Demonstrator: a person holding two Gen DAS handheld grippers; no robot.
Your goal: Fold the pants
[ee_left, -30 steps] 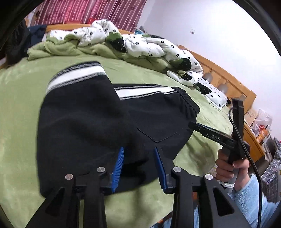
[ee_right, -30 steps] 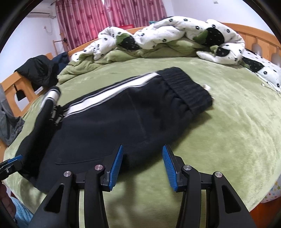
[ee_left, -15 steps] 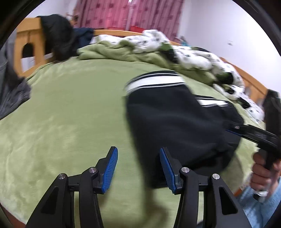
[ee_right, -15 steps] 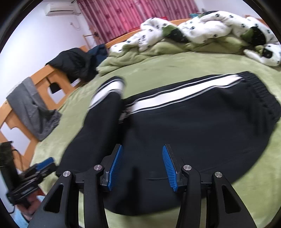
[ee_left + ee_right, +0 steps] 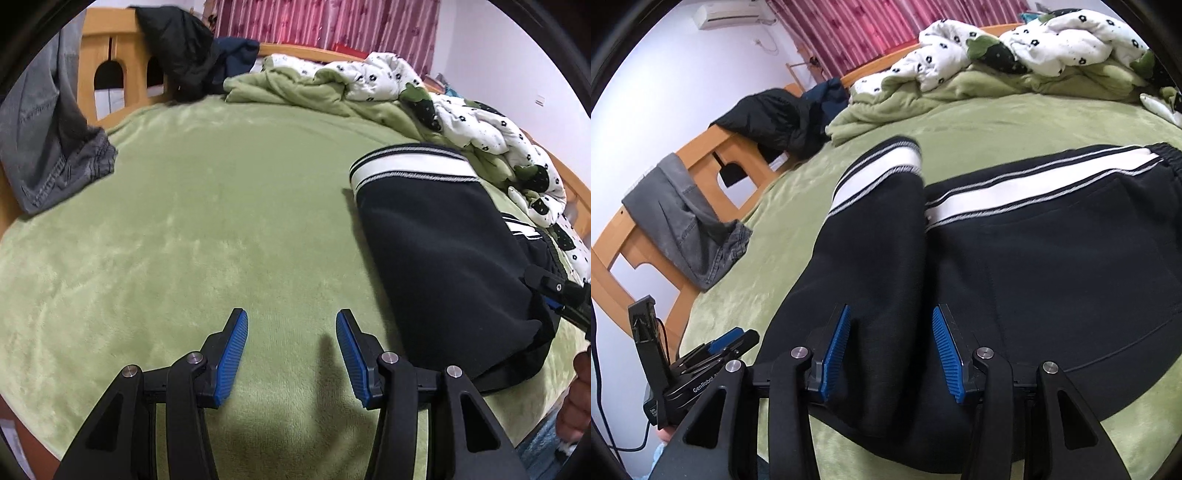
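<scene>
Pants (image 5: 1015,258): we find them folded on green blanket (image 5: 203,221) | left gripper (image 5: 291,354): jaws apart, empty, over blanket | right gripper (image 5: 890,350): jaws apart above pants, gripping nothing

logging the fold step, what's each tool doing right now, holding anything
Left tool: open, empty, over bare green blanket.
Right tool: open, gripping nothing, above the black pants.
</scene>
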